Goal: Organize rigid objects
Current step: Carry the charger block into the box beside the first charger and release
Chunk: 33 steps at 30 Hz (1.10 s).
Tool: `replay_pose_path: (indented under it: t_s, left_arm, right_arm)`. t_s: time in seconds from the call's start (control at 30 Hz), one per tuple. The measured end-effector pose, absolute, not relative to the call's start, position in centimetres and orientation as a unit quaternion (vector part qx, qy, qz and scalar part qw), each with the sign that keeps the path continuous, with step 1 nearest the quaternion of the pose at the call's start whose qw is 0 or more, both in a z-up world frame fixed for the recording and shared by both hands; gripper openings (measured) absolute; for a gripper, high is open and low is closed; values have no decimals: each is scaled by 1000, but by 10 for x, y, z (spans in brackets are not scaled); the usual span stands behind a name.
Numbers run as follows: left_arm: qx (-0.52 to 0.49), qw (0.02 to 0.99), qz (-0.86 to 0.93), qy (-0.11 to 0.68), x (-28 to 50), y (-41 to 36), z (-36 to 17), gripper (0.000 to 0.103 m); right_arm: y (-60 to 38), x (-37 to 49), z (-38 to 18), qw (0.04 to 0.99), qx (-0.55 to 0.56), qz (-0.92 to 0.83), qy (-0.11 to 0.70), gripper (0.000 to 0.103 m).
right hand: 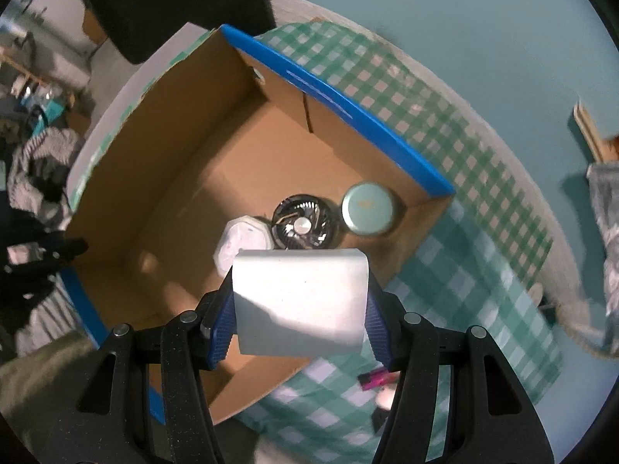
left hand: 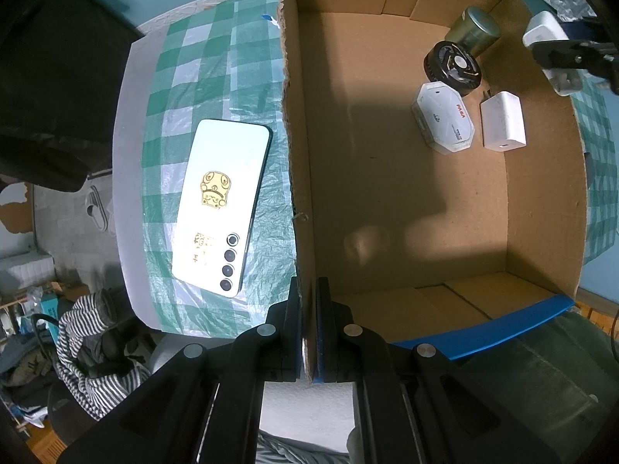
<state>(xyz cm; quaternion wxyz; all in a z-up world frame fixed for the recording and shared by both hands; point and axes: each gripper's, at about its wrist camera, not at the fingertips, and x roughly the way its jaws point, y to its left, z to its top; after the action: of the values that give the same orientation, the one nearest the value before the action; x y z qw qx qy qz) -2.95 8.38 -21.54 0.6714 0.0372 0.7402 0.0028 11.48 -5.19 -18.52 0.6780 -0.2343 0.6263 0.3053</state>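
A smooth white rounded block (right hand: 300,305) sits clamped in the right gripper's (right hand: 300,309) ribbed blue jaws, held above the near rim of the open cardboard box (left hand: 387,201). On the corrugated brown floor lie an octagonal white case (left hand: 442,116) with red lettering too small to read, a white charger cube (left hand: 503,120), a round black fan (left hand: 453,63) and a metal tin (left hand: 472,31). The left gripper's (left hand: 308,328) jaws pinch the box wall. A white phone (left hand: 220,205) with gold cartoon stickers lies on the green checked surface (left hand: 201,77).
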Motion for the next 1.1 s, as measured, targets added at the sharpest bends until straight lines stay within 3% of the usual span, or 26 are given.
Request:
replay_pose_path:
  t_s: [0.5, 1.1]
  left_arm:
    - [37, 672, 3, 740, -29, 85, -216, 4]
    - [39, 672, -1, 739, -30, 85, -216, 4]
  right_arm:
    - [-34, 105, -201, 663, -259, 321, 625, 58]
    - [-62, 113, -174, 690, -208, 304, 623, 63]
